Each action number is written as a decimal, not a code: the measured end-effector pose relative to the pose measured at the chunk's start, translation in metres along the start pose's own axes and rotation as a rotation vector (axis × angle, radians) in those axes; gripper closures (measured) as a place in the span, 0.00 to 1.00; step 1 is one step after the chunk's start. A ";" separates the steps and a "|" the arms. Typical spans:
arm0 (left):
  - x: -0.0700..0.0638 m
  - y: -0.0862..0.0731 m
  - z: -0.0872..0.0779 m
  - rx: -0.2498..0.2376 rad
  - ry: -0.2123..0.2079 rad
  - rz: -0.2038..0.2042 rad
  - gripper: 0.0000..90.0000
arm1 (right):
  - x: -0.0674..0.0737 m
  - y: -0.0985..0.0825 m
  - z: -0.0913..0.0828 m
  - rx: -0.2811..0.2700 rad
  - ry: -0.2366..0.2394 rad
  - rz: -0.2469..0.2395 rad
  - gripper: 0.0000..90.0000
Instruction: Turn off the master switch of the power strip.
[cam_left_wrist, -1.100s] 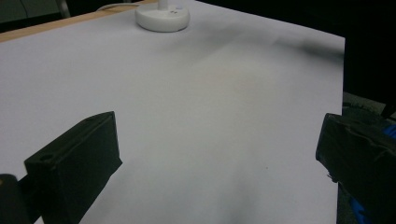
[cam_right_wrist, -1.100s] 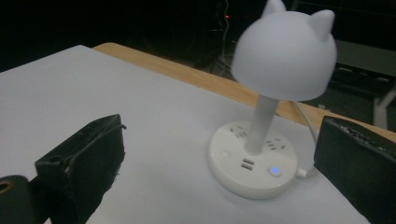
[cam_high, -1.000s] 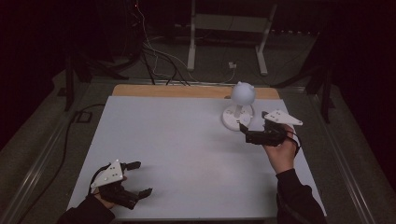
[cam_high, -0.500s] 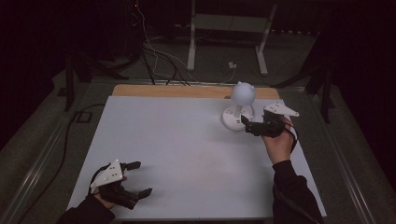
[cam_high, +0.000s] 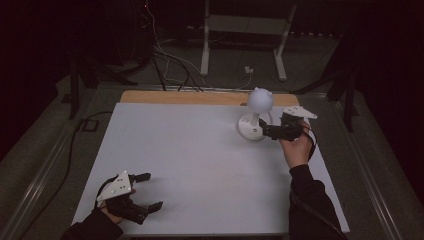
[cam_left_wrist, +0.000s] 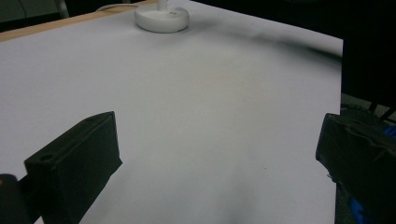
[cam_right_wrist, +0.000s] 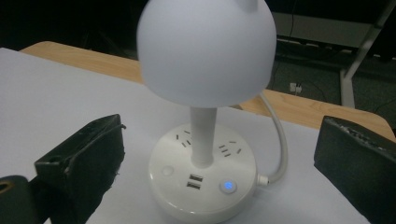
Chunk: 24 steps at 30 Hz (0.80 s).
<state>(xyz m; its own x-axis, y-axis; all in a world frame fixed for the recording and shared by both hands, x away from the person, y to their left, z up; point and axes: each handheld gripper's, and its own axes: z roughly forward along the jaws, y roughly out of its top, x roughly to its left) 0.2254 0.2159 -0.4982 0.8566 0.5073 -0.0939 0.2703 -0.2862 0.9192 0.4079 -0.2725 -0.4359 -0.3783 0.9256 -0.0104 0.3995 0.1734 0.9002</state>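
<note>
One white dome-shaded desk lamp (cam_right_wrist: 205, 93) on round socket base (cam_right_wrist: 203, 186); right gripper (cam_high: 270, 131) wide open, left gripper (cam_high: 146, 191) likewise; careless nudge risks toppling it.

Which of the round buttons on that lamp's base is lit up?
The blue-glowing button, right of the USB ports; the button on their left is dark.

Lamp (cam_high: 256, 116) stands on table (cam_high: 200, 165), far right part, near back edge. Right gripper (cam_high: 267, 131) just right of lamp base (cam_right_wrist: 203, 179), jaws toward it. Left gripper (cam_high: 148, 191) at near left corner, well apart from lamp.
</note>
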 end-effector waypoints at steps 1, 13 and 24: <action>0.000 0.000 0.000 0.001 0.000 0.001 0.00 | -0.001 -0.001 0.002 0.006 -0.001 -0.001 0.02; 0.000 0.000 0.000 0.002 -0.001 0.000 0.00 | -0.011 -0.013 0.018 0.027 -0.022 0.026 0.02; 0.000 0.000 0.000 0.003 -0.002 0.000 0.00 | -0.015 -0.023 0.030 0.050 -0.017 0.062 0.04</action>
<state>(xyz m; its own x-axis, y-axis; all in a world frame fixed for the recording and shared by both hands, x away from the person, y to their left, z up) 0.2259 0.2160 -0.4985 0.8575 0.5058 -0.0943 0.2712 -0.2886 0.9182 0.4291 -0.2801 -0.4697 -0.3374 0.9406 0.0370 0.4633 0.1318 0.8763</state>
